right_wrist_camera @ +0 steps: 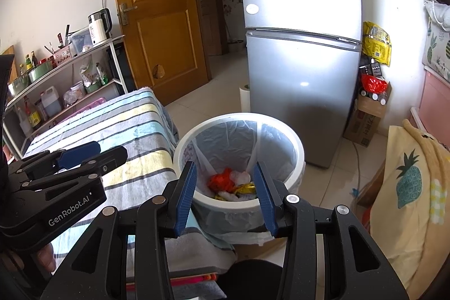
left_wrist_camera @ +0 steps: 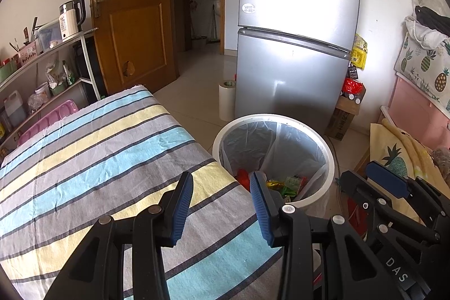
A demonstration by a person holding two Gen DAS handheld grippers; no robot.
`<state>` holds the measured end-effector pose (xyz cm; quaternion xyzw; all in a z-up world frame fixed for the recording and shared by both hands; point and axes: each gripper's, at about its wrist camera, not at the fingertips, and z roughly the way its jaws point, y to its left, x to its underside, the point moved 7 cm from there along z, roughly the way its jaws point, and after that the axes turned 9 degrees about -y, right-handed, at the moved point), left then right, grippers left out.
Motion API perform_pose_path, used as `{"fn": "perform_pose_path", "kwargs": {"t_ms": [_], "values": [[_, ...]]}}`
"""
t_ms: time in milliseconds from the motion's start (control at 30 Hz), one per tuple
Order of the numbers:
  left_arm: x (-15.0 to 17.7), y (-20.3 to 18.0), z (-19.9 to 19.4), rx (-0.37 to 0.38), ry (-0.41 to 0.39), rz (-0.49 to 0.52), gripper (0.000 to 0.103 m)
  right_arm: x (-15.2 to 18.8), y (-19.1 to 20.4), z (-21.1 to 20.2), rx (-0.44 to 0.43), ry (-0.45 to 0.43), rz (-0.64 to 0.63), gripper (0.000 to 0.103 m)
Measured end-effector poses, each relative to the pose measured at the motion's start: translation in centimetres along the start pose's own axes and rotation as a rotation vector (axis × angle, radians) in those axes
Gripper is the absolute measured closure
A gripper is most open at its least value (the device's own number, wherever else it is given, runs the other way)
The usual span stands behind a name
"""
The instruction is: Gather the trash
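Observation:
A white trash bin (left_wrist_camera: pixel 329 159) (right_wrist_camera: pixel 298 144) with a clear liner stands on the floor beside the table's corner. Red, gold and green wrappers (left_wrist_camera: pixel 292 183) (right_wrist_camera: pixel 223 179) lie at its bottom. My left gripper (left_wrist_camera: pixel 220 177) is open with nothing between its fingers, hovering over the striped tablecloth (left_wrist_camera: pixel 98 159) at the corner nearest the bin. My right gripper (right_wrist_camera: pixel 225 166) is also open and holds nothing, and it points down into the bin's mouth. Each gripper shows in the other's view: the right gripper (left_wrist_camera: pixel 368 179) at the right, the left gripper (right_wrist_camera: pixel 95 154) at the left.
A silver fridge (left_wrist_camera: pixel 295 61) (right_wrist_camera: pixel 303 75) stands just behind the bin, with a paper roll (left_wrist_camera: pixel 226 100) and a cardboard box (right_wrist_camera: pixel 365 120) at its sides. A cluttered metal shelf (left_wrist_camera: pixel 42 52) lines the left wall. A pineapple-print cloth (right_wrist_camera: pixel 407 182) covers furniture on the right.

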<state>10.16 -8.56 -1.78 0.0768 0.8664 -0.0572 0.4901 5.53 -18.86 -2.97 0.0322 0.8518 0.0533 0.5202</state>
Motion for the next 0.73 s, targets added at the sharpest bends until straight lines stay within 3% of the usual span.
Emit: {"fn": "perform_pose_path", "kwargs": {"t_ms": [733], "values": [[0.17,0.31,0.12,0.009,0.012,-0.018,0.061,0.10,0.12,0.00,-0.005,0.001,0.005,0.060]]}}
